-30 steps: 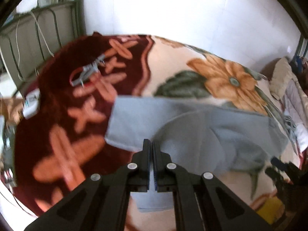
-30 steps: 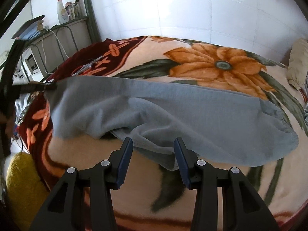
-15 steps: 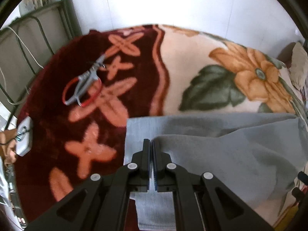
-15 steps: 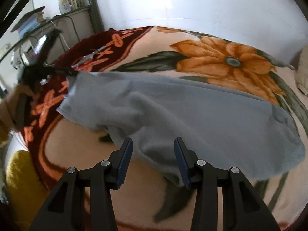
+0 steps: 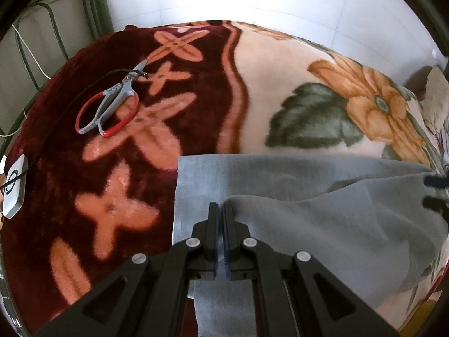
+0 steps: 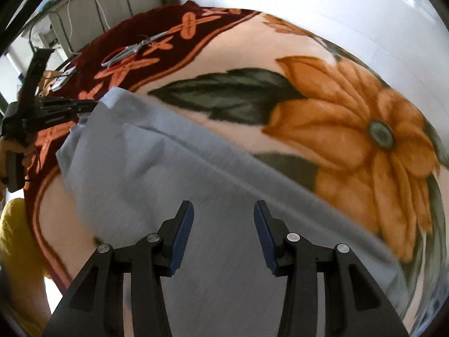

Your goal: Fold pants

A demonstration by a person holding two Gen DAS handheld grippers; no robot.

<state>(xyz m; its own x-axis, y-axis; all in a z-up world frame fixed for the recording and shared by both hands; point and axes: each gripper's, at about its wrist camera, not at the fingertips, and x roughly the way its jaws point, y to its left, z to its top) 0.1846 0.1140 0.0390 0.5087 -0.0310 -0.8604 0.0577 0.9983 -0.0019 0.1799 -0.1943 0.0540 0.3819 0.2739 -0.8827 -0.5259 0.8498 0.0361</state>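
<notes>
Grey pants (image 5: 322, 219) lie stretched across a flowered blanket (image 5: 280, 98). My left gripper (image 5: 220, 210) is shut on an upper fold of the pants near their left end; a flat layer lies under it. In the right wrist view the pants (image 6: 182, 174) run from upper left to lower right. My right gripper (image 6: 223, 210) is open and empty just above the middle of the pants. The left gripper (image 6: 84, 104) shows at the pants' far left edge in the right wrist view.
Red-handled scissors (image 5: 112, 106) lie on the dark red part of the blanket, left of the pants. A white device (image 5: 14, 188) with a black cable sits at the blanket's left edge. A pillow (image 5: 435, 92) lies far right. White tiled wall behind.
My left gripper has carried the pants' edge lower and toward the blanket's left end. My right gripper has moved forward over the pants, still open.
</notes>
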